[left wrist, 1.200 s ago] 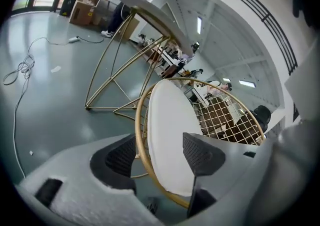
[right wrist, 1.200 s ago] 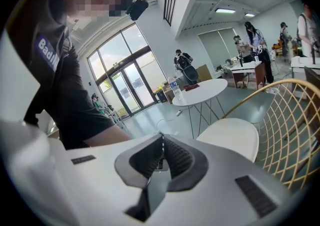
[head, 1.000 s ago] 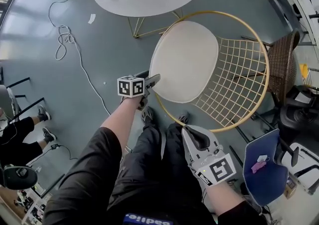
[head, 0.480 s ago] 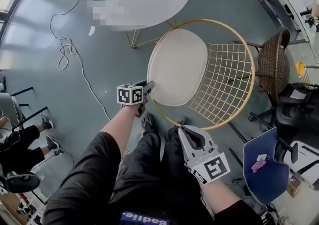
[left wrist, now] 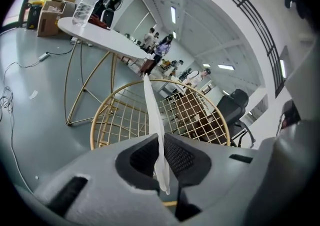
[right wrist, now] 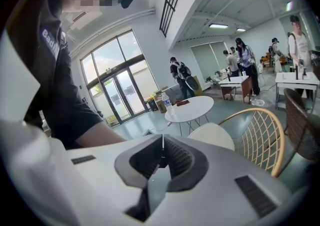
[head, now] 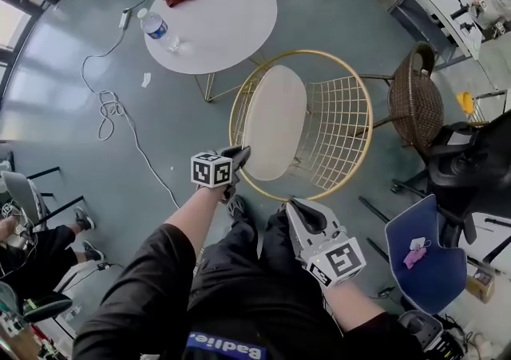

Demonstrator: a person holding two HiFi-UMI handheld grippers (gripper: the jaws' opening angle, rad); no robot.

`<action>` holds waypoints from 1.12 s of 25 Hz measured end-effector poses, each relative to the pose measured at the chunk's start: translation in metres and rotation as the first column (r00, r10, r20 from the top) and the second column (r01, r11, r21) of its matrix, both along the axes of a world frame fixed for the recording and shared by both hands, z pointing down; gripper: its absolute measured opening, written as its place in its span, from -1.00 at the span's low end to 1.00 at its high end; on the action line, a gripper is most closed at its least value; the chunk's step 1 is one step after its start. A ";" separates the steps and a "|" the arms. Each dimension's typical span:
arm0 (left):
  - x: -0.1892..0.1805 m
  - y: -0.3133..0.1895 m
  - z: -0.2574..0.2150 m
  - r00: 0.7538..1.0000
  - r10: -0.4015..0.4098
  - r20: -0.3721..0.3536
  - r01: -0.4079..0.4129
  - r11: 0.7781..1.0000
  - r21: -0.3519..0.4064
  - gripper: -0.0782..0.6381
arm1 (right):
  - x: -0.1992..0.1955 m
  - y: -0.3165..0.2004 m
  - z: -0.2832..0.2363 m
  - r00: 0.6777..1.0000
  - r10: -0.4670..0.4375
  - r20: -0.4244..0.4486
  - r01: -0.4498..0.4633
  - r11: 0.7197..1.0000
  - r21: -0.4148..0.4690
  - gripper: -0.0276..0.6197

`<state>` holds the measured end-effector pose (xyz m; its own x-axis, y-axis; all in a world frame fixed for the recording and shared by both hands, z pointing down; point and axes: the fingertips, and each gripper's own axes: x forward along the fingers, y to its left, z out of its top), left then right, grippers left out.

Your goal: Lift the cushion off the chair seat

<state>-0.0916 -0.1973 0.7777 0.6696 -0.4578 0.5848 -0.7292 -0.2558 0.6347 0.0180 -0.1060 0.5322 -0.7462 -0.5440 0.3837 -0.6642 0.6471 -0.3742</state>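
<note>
Centre frame, my left gripper's (head: 239,152) jaws had just closed on the cushion's (head: 275,119) edge, tipping it up off the chair (head: 335,115); my right gripper (head: 297,207) hung shut, empty.

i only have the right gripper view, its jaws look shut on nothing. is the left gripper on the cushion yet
observer: Yes. In the left gripper view the left gripper has just been closing its jaws, and the thin edge of the cushion is pinched between them.
operator: is it lying flat on the seat
observer: No. That same view shows it edge-on, standing up in front of the wire chair.
operator: where's my right gripper in all this
observer: In the head view the right gripper sits just outside the chair's gold rim on the near side, and touches nothing.
</note>
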 end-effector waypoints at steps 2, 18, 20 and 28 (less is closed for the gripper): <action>0.008 0.006 -0.016 1.000 0.029 -0.004 -0.029 0.999 0.016 -0.67 | 0.007 0.004 -0.009 1.000 0.014 0.001 -0.014 1.000 0.007 -0.83; 0.028 0.059 -0.183 0.990 0.094 -0.101 -0.070 0.973 0.222 -0.69 | 0.039 0.022 -0.047 0.997 0.078 -0.001 -0.078 0.995 0.060 -0.83; 0.027 0.061 -0.213 0.989 0.092 -0.116 -0.059 0.963 0.265 -0.69 | 0.040 0.018 -0.054 0.997 0.075 -0.001 -0.075 0.994 0.074 -0.83; 0.023 0.079 -0.320 0.983 0.053 -0.173 0.017 0.924 0.381 -0.69 | 0.030 0.009 -0.090 0.999 0.033 -0.018 -0.030 0.989 0.147 -0.83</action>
